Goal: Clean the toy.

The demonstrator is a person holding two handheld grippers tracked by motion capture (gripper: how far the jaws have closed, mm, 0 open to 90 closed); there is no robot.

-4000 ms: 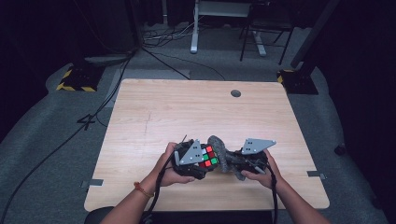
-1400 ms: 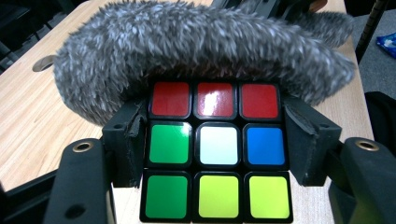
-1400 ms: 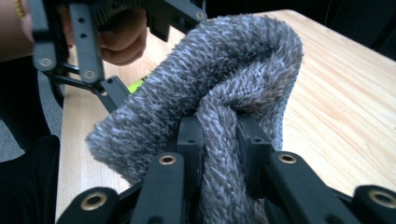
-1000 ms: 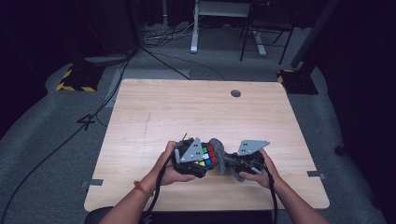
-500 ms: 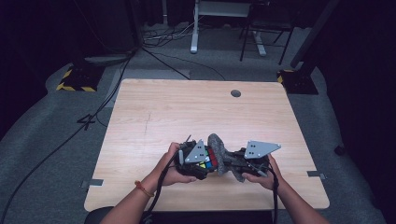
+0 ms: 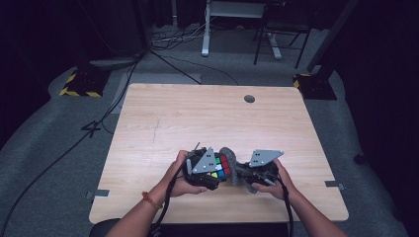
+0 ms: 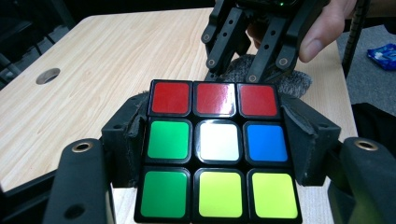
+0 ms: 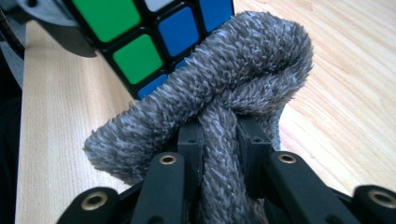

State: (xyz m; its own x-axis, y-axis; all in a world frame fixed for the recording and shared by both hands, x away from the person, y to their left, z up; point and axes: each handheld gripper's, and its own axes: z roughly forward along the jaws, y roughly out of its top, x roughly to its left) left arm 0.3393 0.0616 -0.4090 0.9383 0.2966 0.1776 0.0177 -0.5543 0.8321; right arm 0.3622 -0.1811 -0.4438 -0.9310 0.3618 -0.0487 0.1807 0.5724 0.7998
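right claw (image 8: 218,135): pressed together on a folded grey cloth (image 8: 219,88), which bulges out past the jaw tips.
left claw (image 7: 219,154): clamped on a cube (image 7: 217,149), one pad on each side, red row farthest from the hand.
cloth to cube: touching; in the right gripper view the fold lies against the blue and green tiles at 11 o'clock.
cube from right claw: at 9 o'clock in the high view (image 6: 220,166), just beside, held over the counter (image 6: 197,118) near its front edge.
next move, likely: rub the cloth across the cube face; the right hand is the one to travel.
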